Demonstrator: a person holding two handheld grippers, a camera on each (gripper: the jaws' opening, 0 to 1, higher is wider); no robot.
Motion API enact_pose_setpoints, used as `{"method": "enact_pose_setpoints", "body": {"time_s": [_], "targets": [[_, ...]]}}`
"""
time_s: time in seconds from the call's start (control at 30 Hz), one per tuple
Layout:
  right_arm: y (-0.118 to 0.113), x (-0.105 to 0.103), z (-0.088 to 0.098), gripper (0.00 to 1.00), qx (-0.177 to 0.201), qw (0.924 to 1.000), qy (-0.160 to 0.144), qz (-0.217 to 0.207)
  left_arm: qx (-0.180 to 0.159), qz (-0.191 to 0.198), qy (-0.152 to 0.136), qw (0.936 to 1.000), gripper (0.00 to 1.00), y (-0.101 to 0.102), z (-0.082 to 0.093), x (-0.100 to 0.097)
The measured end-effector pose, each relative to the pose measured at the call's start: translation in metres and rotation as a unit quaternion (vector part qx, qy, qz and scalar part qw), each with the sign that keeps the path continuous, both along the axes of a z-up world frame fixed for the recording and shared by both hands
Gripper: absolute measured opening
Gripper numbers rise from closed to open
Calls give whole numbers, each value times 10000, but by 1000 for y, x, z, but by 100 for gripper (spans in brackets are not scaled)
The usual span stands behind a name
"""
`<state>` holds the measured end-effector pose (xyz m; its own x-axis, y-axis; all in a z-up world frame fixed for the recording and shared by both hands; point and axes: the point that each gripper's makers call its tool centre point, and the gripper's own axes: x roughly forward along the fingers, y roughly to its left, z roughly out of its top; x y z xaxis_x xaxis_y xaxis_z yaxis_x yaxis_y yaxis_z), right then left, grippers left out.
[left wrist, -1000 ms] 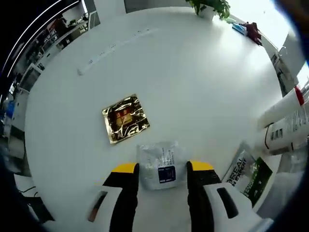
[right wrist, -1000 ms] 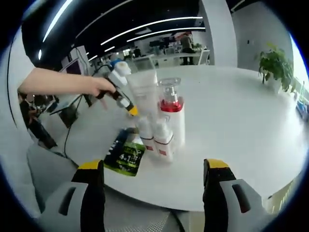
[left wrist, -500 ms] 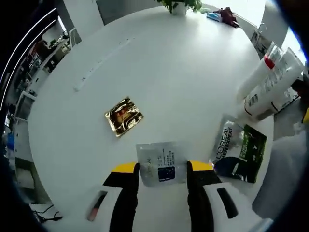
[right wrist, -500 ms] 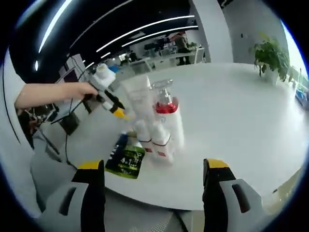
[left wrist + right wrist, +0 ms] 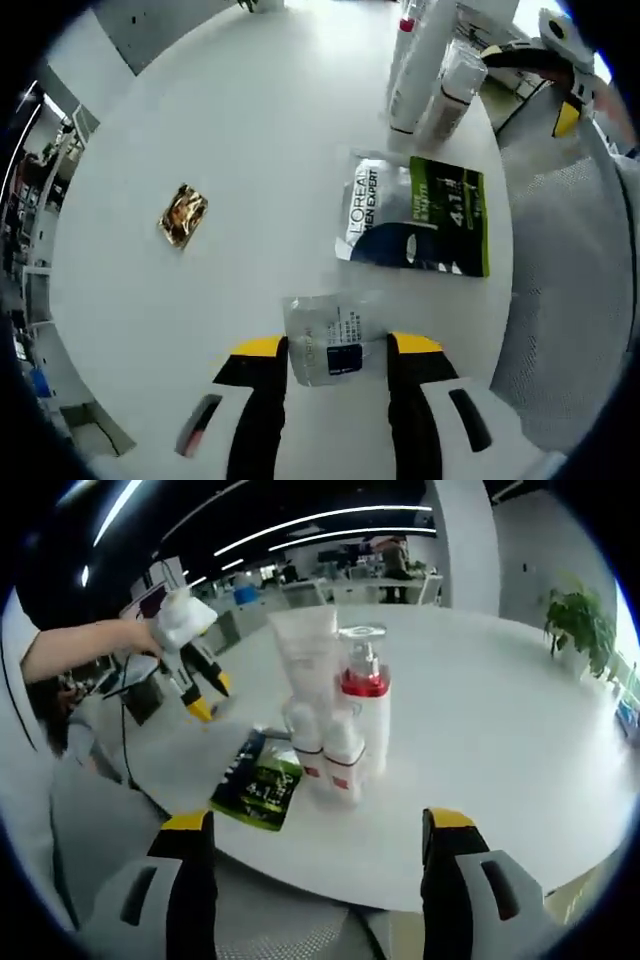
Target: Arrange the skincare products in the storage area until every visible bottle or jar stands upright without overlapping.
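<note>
the left gripper view looks steeply down on the tabletop (image 5: 250,130) from above, the right gripper view level across its edge; both share the green sachet (image 5: 420,215) and bottle cluster (image 5: 340,730).

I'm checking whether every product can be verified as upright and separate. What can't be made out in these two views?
- Bottles, left gripper view: tops cut off at the picture's edge.
- Bottles, right gripper view: front ones hide the bases behind, so gaps are unclear.
- Silver sachet, left gripper view: print too small; whether the jaws touch it is unclear.
- Gold sachet, left gripper view: too small to identify.
- Green packet, right gripper view: far end hidden by bottles.
</note>
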<state>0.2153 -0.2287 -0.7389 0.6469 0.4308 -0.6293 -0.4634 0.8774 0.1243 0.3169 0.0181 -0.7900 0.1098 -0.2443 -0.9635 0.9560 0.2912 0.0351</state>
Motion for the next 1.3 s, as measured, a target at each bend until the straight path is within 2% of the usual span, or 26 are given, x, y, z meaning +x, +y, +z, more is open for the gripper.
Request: {"method": "enact_pose_setpoints", "body": {"time_s": [0.23, 0.37, 0.5, 0.6, 0.9, 1.3], "targets": [[0, -2, -5, 85, -226, 9996, 55, 155, -71, -115, 123, 9998, 44, -4, -12, -31], [-2, -3, -5, 85, -275, 9994, 81, 182, -107, -258, 66, 9996, 44, -8, -23, -42], [1, -3, -9, 85, -349, 9990, 114, 263, 51, -423, 176, 9989, 44, -8, -35, -58], [0, -4, -11, 85, -380, 9988, 128, 286, -5, -485, 295, 9984, 44, -17, -35, -71], [1, -4, -12, 85, -424, 9985, 152, 317, -11, -555, 398, 9977, 44, -23, -42, -78], [1, -5, -14, 85, -453, 9982, 193, 350, -7, -826, 338, 9960, 44, -25, -45, -74]]}}
